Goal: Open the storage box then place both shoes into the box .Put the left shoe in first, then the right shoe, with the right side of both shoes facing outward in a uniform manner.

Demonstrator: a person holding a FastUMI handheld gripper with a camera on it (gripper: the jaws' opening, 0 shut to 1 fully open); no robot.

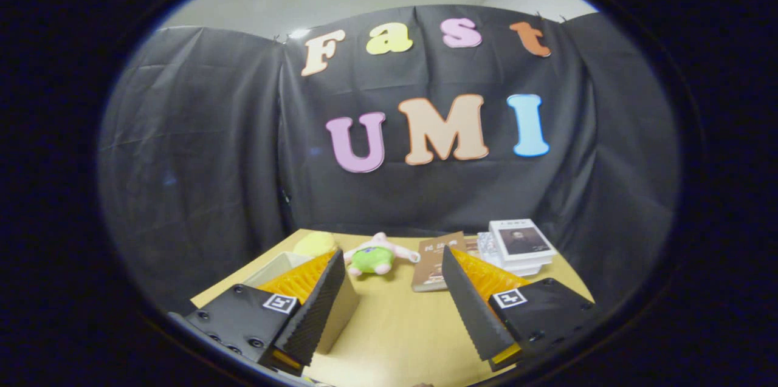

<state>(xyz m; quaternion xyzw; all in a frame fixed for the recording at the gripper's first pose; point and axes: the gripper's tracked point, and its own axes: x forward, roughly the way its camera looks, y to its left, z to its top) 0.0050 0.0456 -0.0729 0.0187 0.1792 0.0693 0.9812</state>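
Note:
My gripper is held above the wooden table, open, with a wide gap and nothing between the fingers. Behind and beside the left finger stands a beige box, most of it hidden by that finger; I cannot tell whether it is open or closed.
Beyond the fingers, at the table's far edge, lies a plush toy with a green body and a yellow round thing. A brown book lies flat beside a stack of white books. Black cloth walls stand close behind.

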